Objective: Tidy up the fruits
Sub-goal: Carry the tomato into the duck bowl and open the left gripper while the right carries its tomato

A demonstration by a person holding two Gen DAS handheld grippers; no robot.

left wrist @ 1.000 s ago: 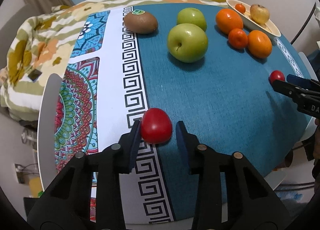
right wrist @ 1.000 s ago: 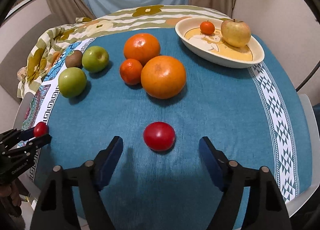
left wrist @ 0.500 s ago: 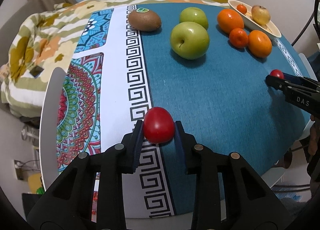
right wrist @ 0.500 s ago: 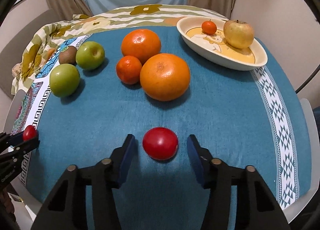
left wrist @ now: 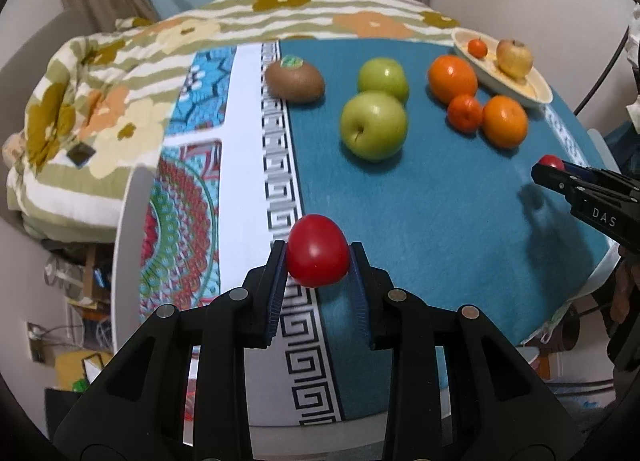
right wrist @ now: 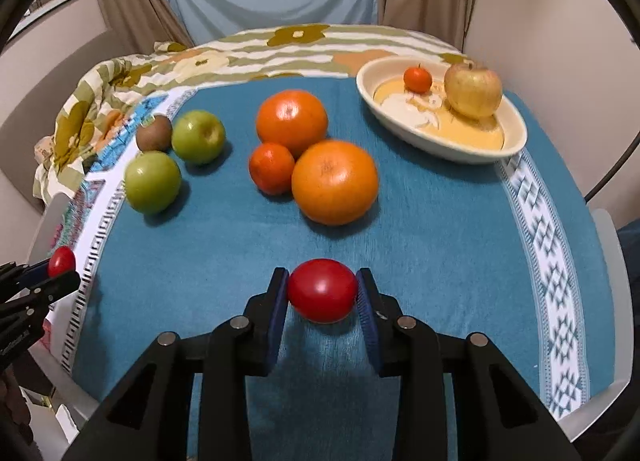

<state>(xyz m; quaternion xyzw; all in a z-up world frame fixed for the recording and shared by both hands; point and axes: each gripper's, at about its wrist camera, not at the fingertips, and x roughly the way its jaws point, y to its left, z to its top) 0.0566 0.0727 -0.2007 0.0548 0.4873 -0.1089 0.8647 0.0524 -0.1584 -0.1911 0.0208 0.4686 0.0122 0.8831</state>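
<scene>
- Left hand-held gripper [left wrist: 319,257] is clamped on a red tomato [left wrist: 318,251], both blue pads tight against its sides, and the fruit sits up off the cloth over the key-pattern border of the tabletop [left wrist: 440,197].
- Over on the right, the right hand-held gripper [right wrist: 322,293] has its pads pressed on a second red tomato [right wrist: 322,289], low over the teal cloth near the front edge; I cannot tell whether it touches the cloth.
- Each camera catches the other side too: from the left wrist view the right tool pokes in at the right edge with its tomato at the tip.
- Middle of the tabletop, two green apples [right wrist: 152,182] sit close together, with a brown kiwi [right wrist: 154,133] just beside the farther one, sticker on top.
- To their right, a cluster of citrus: a big orange [right wrist: 335,182] in front, another large orange [right wrist: 291,119] behind it, and a small mandarin [right wrist: 271,167] touching both.
- Far right corner, a cream oval dish [right wrist: 508,149] holds a yellowish apple [right wrist: 473,90] and a small tangerine [right wrist: 417,78], the two apart inside it.
- A floral striped blanket [left wrist: 120,73] is draped over the far left side of the tabletop.
</scene>
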